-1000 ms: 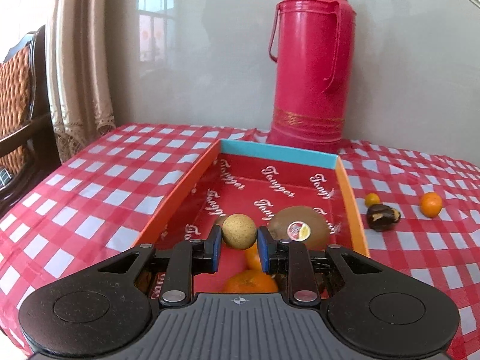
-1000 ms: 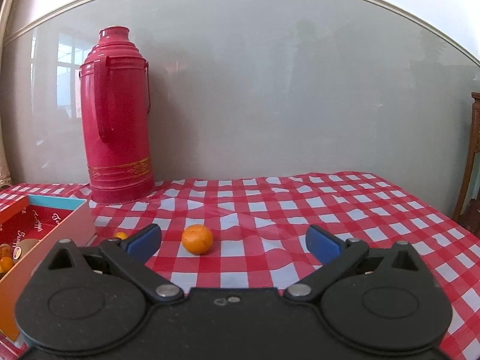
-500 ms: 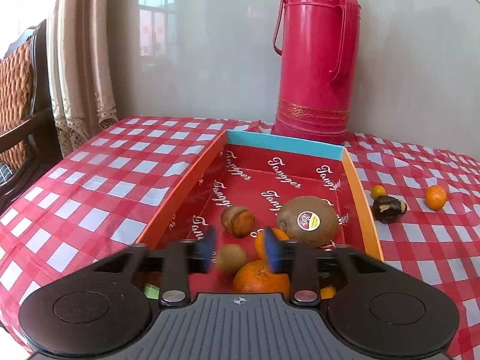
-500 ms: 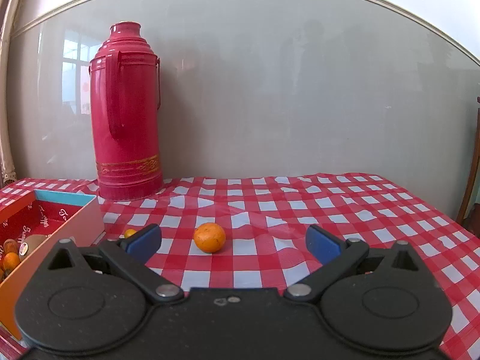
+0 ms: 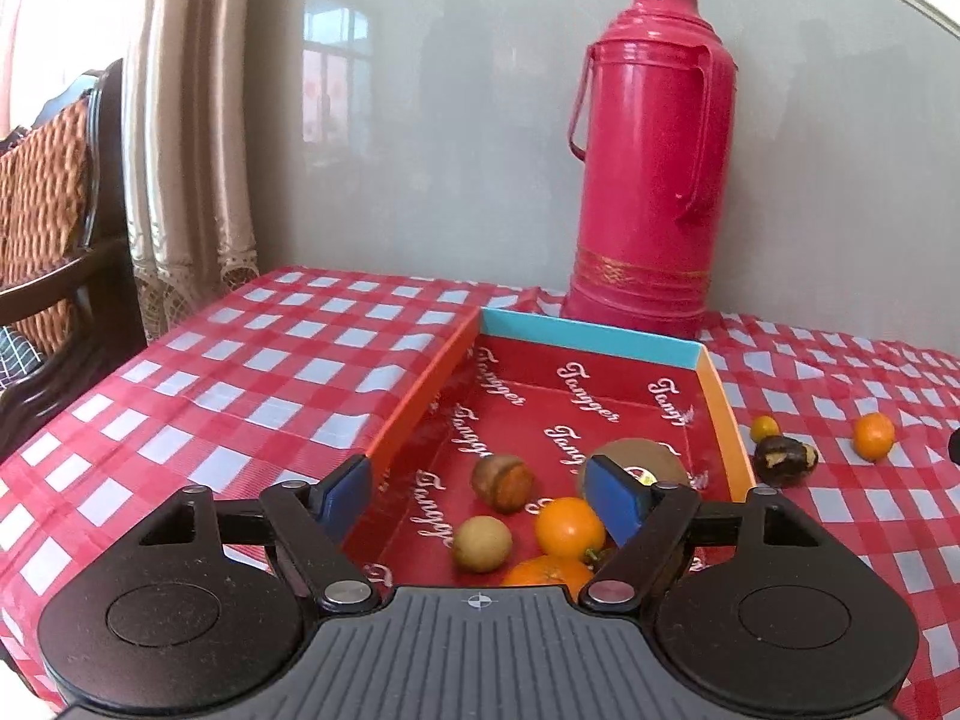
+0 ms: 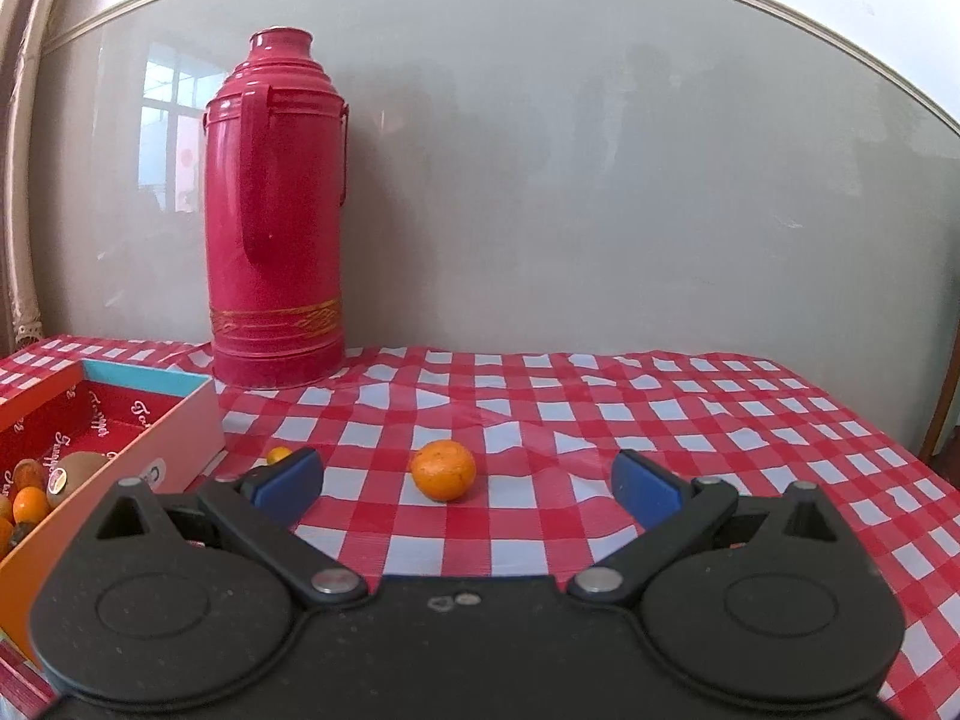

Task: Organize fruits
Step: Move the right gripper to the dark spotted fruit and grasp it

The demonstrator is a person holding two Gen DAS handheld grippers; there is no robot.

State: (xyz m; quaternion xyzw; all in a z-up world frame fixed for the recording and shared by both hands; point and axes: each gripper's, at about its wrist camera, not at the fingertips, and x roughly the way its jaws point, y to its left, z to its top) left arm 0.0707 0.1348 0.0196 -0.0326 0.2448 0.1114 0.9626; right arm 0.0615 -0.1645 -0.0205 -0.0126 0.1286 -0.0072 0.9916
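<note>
The small tan round fruit (image 5: 482, 543) that was pinched between the left tongs (image 5: 480, 495) a second ago is now seen lying loose on the floor of the red box (image 5: 636, 349), just below and between the blue pads (image 5: 612, 498). Those tongs have since been spread wide and nothing is held in them. Beside the dropped fruit, toward the right pad, an orange (image 5: 569, 527) is seen, with a larger one (image 5: 549, 575) nearer the tongs' body; a brown-and-orange fruit (image 5: 503, 483) lies just beyond, and a kiwi (image 5: 636, 461) is partly hidden behind the right pad.

Outside the box, to the right of the left tongs, a tiny orange fruit (image 5: 764, 428), a dark chestnut-like piece (image 5: 785, 459) and a mandarin (image 5: 873, 435) are left on the checked cloth (image 5: 252, 372).

The right tongs (image 6: 467, 483) are held spread, as before, with the mandarin (image 6: 443, 470) now closer, between the pads. The red flask (image 6: 276, 234) stands beyond, to the left.
</note>
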